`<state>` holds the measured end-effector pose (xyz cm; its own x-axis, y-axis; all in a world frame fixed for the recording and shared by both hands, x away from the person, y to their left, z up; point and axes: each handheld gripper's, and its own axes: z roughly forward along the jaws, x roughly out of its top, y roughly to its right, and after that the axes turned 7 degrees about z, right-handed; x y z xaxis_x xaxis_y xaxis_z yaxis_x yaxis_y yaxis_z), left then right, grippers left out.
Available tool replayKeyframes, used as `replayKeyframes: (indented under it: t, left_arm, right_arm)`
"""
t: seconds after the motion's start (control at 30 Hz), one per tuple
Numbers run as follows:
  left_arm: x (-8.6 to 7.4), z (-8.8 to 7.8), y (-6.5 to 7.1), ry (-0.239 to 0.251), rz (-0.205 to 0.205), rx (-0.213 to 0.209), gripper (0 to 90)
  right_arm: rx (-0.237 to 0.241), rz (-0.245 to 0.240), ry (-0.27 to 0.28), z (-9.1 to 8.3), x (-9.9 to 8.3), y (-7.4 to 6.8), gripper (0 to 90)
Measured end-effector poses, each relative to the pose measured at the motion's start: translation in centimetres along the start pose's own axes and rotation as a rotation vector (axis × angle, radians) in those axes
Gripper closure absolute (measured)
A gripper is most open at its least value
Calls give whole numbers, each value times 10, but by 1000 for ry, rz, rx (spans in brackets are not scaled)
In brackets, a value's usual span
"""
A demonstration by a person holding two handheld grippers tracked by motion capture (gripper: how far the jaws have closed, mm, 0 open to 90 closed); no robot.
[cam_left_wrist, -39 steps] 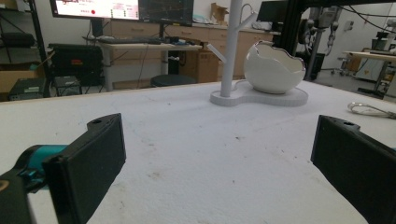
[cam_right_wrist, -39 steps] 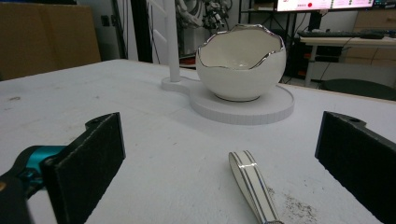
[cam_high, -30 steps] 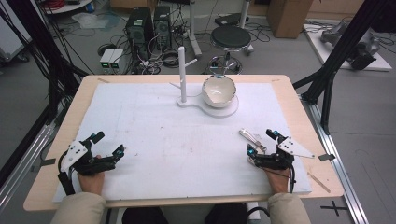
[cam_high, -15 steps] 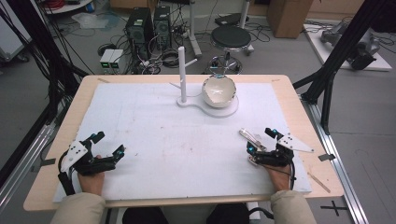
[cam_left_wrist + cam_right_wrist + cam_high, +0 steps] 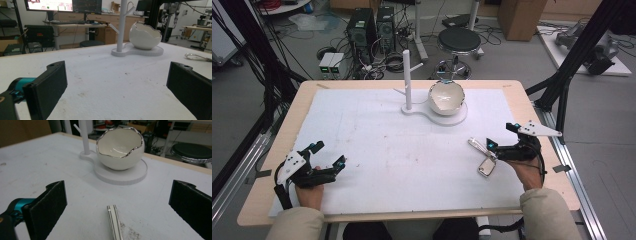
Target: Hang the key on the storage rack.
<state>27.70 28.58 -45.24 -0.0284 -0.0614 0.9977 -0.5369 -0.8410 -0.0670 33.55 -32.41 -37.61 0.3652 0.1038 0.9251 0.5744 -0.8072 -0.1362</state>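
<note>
A white egg-shaped bowl (image 5: 446, 98) is being carried on the round base of a white stand (image 5: 408, 80) at the table's far middle. A small silver-edged strip (image 5: 486, 159) is lying flat just before the right gripper (image 5: 502, 138), whose jaws are being held wide. The left gripper (image 5: 328, 156) is likewise being held wide over the white mat (image 5: 402, 150).
</note>
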Motion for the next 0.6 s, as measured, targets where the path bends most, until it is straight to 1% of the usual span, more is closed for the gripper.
replayKeyframes:
  t: [0.03, 0.1, 0.13, 0.17, 0.2, 0.23, 0.27, 0.3, 0.37, 0.4, 0.5, 0.53, 0.57, 0.6]
  left_arm:
    - [0, 0, 0, -3, 3, -2, 35]
    - [0, 0, 0, -1, 2, -2, 35]
    - [0, 0, 0, -2, 2, -2, 35]
    - [0, 0, 0, -1, 2, -3, 35]
    - [0, 0, 0, -2, 3, -4, 35]
    - [0, 0, 0, -2, 2, -4, 35]
    - [0, 0, 0, -1, 2, -4, 35]
    - [0, 0, 0, 0, 1, -5, 35]
    - [0, 0, 0, -4, 5, -5, 35]
    - [0, 0, 0, -1, 2, -5, 35]
    - [0, 0, 0, -2, 2, -4, 35]
    - [0, 0, 0, -2, 2, -4, 35]
    - [0, 0, 0, -1, 0, -3, 35]
    - [0, 0, 0, -1, -1, -3, 35]
  right_arm:
    - [0, -17, -17, 0, 4, 1, 6]
    - [-1, -26, -63, 1, 11, 1, 6]
    - [-1, -26, -63, 1, 11, 1, 6]
    - [-4, -45, -101, 2, 17, 3, 6]
    - [-4, -45, -101, 2, 17, 3, 6]
    - [-12, -54, -141, 4, 23, 4, 6]
    - [-15, -64, -158, 6, 25, 5, 6]
    - [-15, -60, -177, 7, 27, 5, 6]
    - [-18, -82, -217, 11, 31, 7, 7]
    - [-21, -81, -247, 14, 32, 8, 7]
    - [-18, -106, -344, 22, 36, 10, 7]
    - [-18, -106, -344, 22, 36, 10, 7]
    - [-12, -128, -392, 28, 38, 11, 7]
    - [-14, -134, -414, 30, 39, 11, 7]
